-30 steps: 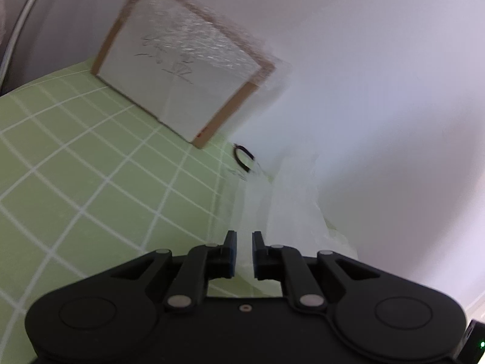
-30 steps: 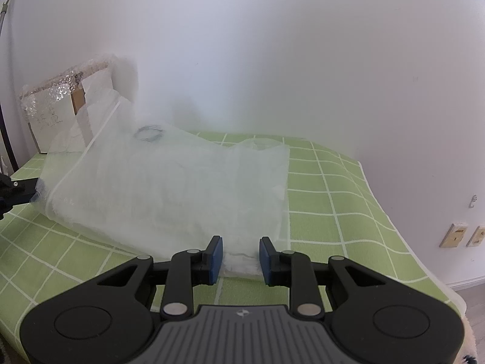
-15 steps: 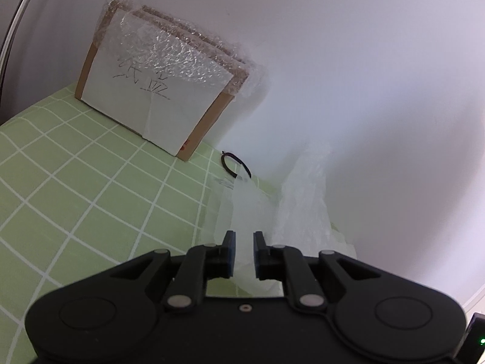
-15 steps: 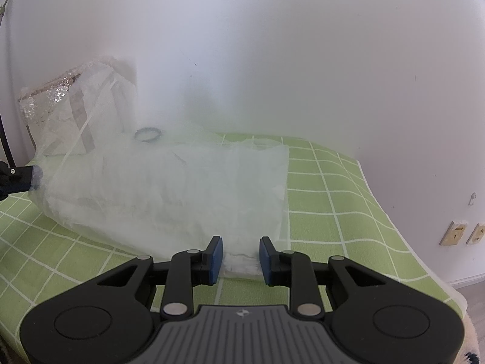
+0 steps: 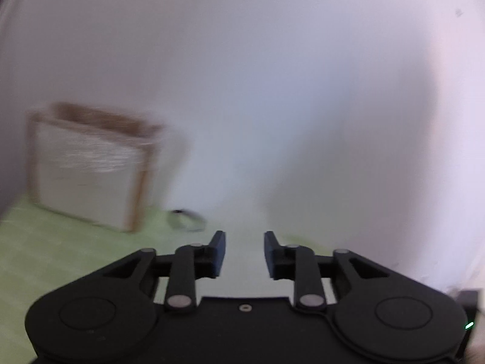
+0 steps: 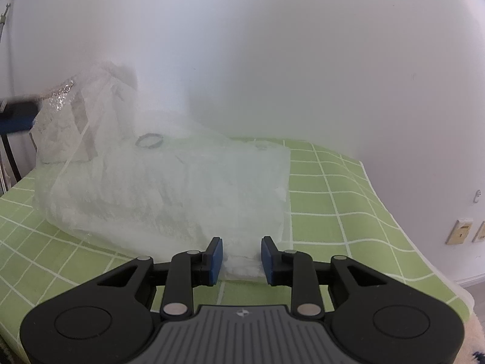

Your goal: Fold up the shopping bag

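A translucent white shopping bag (image 6: 182,188) lies across the green checked cloth (image 6: 333,200). Its left side is lifted in a billow up to my left gripper (image 6: 18,115), a blurred dark shape at the left edge. In the left wrist view, which is motion-blurred, my left gripper (image 5: 245,254) stands open, and only a pale blur shows between its fingers. My right gripper (image 6: 242,256) is open low over the cloth. The bag's near folded edge lies between its blue pads, which do not press on it.
A cardboard panel in bubble wrap (image 5: 85,176) leans on the white wall at the back left. A black ring (image 6: 149,140) shows on the cloth through the bag. The cloth-covered table drops off at the right, near wall sockets (image 6: 462,231).
My left gripper's fingers have spread wider, and its view has swung up toward the wall and blurred. The bag's left side has risen higher. My right gripper has stayed put.
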`<state>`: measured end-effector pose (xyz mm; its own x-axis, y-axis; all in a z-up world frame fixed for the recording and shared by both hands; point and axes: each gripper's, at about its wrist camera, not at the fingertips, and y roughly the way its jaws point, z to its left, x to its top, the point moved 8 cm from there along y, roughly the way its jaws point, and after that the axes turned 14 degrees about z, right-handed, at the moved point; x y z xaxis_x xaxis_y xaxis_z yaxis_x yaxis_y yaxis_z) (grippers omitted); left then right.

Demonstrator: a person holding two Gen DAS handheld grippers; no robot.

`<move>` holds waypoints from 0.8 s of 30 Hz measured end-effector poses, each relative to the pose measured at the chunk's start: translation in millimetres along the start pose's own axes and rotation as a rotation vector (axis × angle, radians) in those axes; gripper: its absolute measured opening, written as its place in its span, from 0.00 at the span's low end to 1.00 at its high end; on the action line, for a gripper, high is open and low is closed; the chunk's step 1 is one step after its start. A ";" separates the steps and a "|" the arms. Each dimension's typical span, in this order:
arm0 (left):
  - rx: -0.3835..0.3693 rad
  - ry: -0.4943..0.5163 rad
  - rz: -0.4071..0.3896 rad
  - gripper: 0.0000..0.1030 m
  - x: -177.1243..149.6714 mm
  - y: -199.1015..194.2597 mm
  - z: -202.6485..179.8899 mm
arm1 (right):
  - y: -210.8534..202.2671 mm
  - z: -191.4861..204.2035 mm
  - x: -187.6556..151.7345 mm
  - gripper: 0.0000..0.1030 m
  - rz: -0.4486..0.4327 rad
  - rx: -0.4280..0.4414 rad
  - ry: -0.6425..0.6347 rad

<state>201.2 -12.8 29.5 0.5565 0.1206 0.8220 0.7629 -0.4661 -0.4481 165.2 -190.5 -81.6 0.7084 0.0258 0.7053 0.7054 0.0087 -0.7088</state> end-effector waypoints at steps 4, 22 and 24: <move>-0.122 0.106 0.097 0.28 -7.0 49.6 -39.2 | -0.3 -0.2 0.7 0.29 0.001 0.009 0.010; -0.075 -0.095 0.333 0.14 -41.0 156.8 -5.7 | -24.4 -39.3 -18.7 0.37 0.042 0.232 0.478; -0.071 -0.090 0.334 0.14 -41.5 157.9 -6.4 | -28.7 -45.7 -22.6 0.37 0.053 0.264 0.560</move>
<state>296.5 -97.0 -73.1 0.8008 0.0262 0.5983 0.5106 -0.5520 -0.6592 130.1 -237.0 -76.7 0.6983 -0.4949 0.5172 0.6895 0.2709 -0.6717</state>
